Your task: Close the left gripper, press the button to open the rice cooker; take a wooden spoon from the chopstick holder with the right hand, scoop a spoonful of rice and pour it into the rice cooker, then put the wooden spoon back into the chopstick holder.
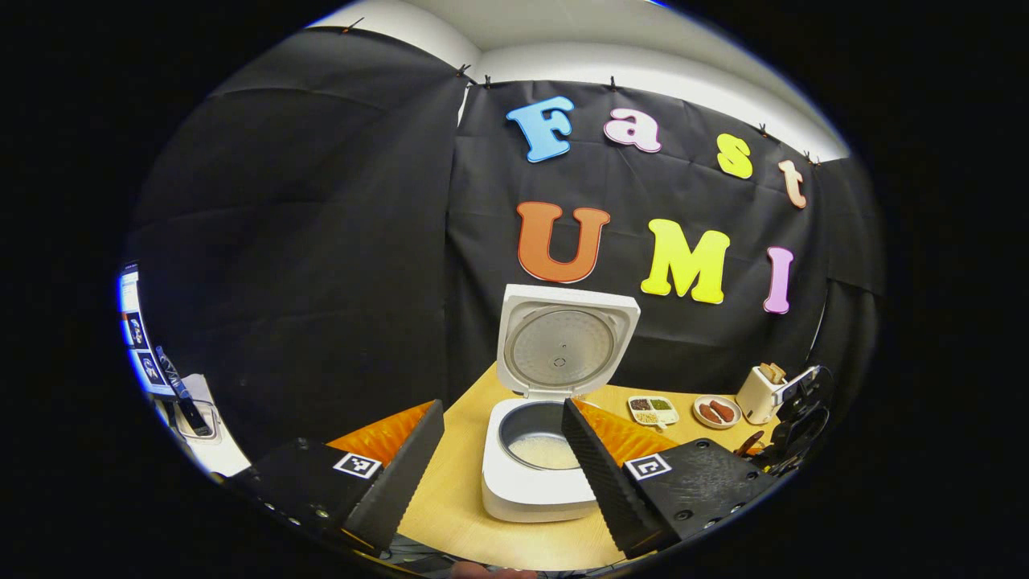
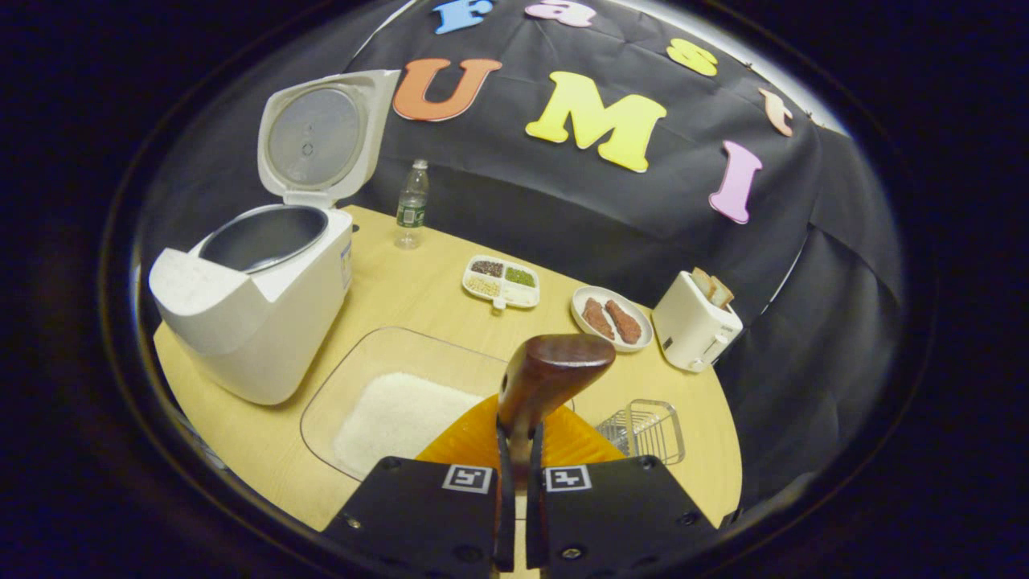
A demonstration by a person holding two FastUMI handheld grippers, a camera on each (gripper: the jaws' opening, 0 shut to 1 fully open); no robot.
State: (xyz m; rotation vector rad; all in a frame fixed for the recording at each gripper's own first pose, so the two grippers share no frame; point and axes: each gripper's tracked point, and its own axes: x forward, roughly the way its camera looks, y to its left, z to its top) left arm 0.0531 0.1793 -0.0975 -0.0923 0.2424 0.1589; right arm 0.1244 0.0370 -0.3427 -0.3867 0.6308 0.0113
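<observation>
My right gripper [image 2: 514,462] jaws clamp the wooden spoon [image 2: 547,374], held above the rice tray [image 2: 354,378] on the desk [image 2: 418,289]. My left gripper [image 1: 502,450] jaws stand apart before the open rice cooker [image 1: 539,438].

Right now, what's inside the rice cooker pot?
In the left gripper view the rice cooker stands open, and white rice lies at the bottom of its grey pot. The left gripper's finger covers the pot's right side, so that part stays hidden.
</observation>
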